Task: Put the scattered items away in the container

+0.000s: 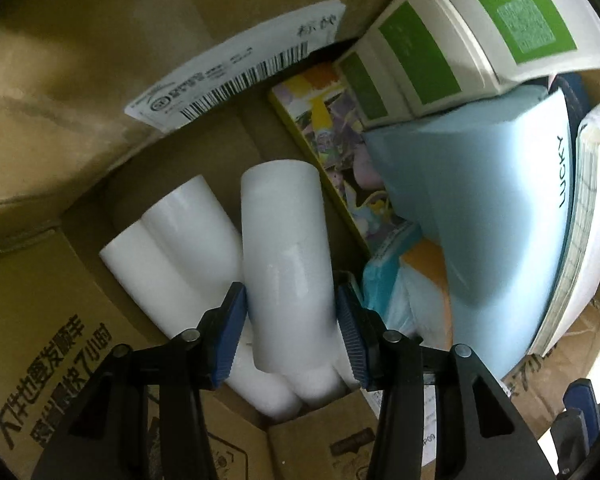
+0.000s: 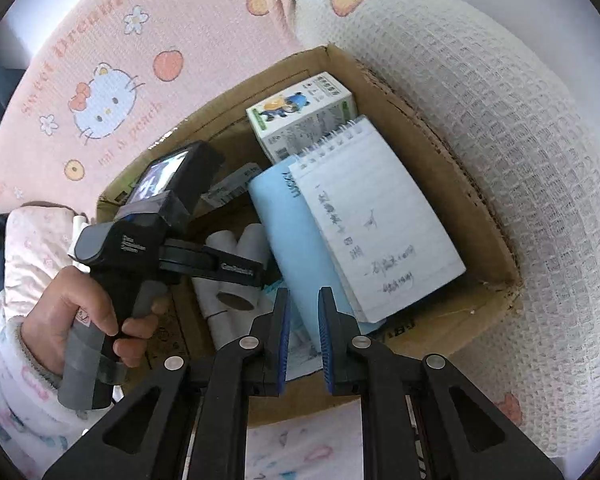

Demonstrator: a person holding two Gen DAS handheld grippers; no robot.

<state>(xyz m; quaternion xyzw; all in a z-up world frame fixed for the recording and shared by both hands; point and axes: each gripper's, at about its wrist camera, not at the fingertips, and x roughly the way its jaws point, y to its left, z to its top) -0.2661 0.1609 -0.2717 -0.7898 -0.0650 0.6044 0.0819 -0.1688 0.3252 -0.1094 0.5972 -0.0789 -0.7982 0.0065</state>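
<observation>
My left gripper (image 1: 290, 320) is shut on a white roll (image 1: 286, 264) and holds it inside the cardboard box (image 1: 32, 120), above other white rolls (image 1: 172, 240). The box also holds a blue LUCKY book (image 1: 500, 208), a green-and-white carton (image 1: 440, 44), a colourful flat box (image 1: 324, 128) and a spiral notepad (image 2: 376, 216). In the right wrist view the left gripper (image 2: 256, 272) reaches into the box (image 2: 476, 208) over the rolls (image 2: 236, 272). My right gripper (image 2: 304, 328) hovers above the box's near edge, its jaws a narrow gap apart and empty.
The box sits on a pink Hello Kitty blanket (image 2: 100, 80) beside a white waffle-knit blanket (image 2: 500, 120). A shipping label (image 1: 236, 68) sticks to the box's inner wall. A blue-and-white packet (image 1: 396, 288) lies under the book.
</observation>
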